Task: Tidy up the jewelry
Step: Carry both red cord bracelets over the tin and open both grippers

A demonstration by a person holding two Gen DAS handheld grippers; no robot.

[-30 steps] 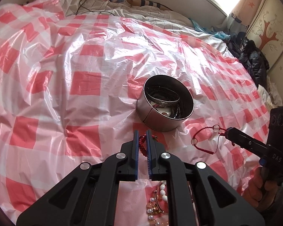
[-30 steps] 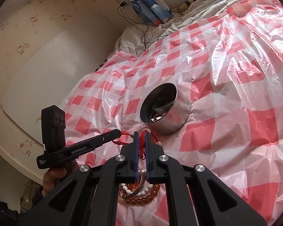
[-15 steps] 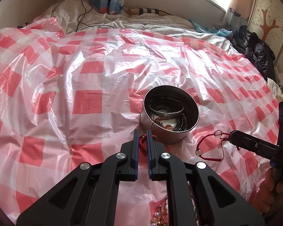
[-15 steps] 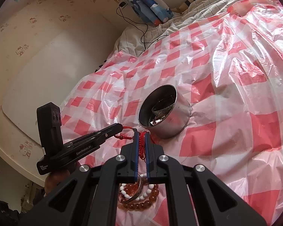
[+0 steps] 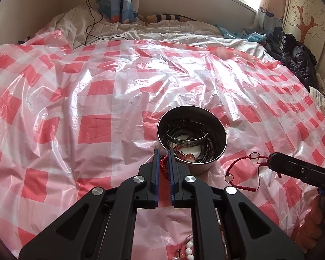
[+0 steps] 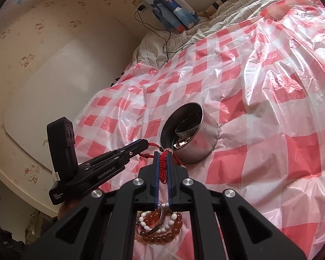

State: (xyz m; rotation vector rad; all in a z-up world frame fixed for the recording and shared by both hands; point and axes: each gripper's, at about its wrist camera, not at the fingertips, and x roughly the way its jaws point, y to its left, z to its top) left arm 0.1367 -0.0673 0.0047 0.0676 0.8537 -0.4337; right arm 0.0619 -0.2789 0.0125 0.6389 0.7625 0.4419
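Note:
A steel bowl (image 5: 214, 166) (image 6: 201, 145) stands on the red-checked plastic sheet and holds a silver bangle (image 5: 188, 139), dark rings and other pieces. My left gripper (image 5: 163, 151) is shut on a red cord bracelet (image 5: 164, 169), just in front of the bowl's near left rim. My right gripper (image 6: 162, 153) is shut on a red cord bracelet with clear beads (image 5: 244, 166) (image 6: 162, 164), held right of the bowl. The left gripper shows in the right wrist view (image 6: 140, 144), with red cord at its tip.
Amber and white bead bracelets and a silver bangle (image 6: 160, 225) lie on the sheet under my right gripper. White beads (image 5: 188, 249) show under my left gripper. Bedding, a cable (image 5: 91, 17) and dark clothes (image 5: 296, 54) lie beyond the sheet.
Both grippers have risen a little and come closer to the bowl, each still holding its red cord. The bowl has not moved.

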